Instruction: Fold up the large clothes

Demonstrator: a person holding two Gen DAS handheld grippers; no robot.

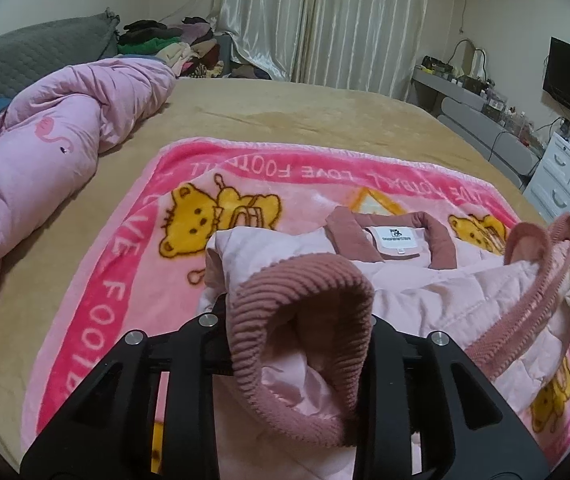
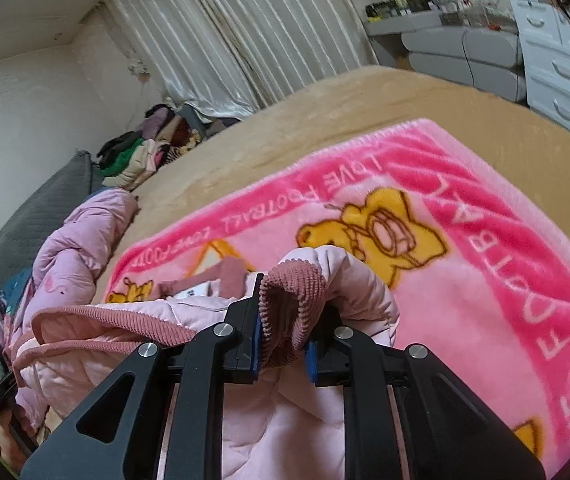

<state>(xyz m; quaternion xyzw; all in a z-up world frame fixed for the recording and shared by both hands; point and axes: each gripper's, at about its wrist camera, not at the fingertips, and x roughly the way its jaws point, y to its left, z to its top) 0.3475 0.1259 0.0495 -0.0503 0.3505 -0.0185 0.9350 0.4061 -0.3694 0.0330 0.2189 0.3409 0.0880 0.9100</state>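
Observation:
A pale pink quilted jacket (image 1: 457,292) with dusty-rose ribbed collar and cuffs lies on a pink bear-print blanket (image 1: 117,280) on the bed. My left gripper (image 1: 297,344) is shut on one ribbed sleeve cuff (image 1: 305,320), which droops over the fingers and hides their tips. In the right wrist view my right gripper (image 2: 283,340) is shut on the other ribbed cuff (image 2: 285,300), pinched between the blue pads (image 2: 256,332). The jacket body (image 2: 277,432) bunches under that gripper. The collar with its white label (image 1: 399,242) faces up.
A rolled pink duvet (image 1: 33,152) lies along the bed's left side by a grey headboard (image 1: 25,56). A pile of clothes (image 1: 173,44) sits at the far corner by the curtains. A white dresser (image 1: 565,176), grey bench and TV stand to the right.

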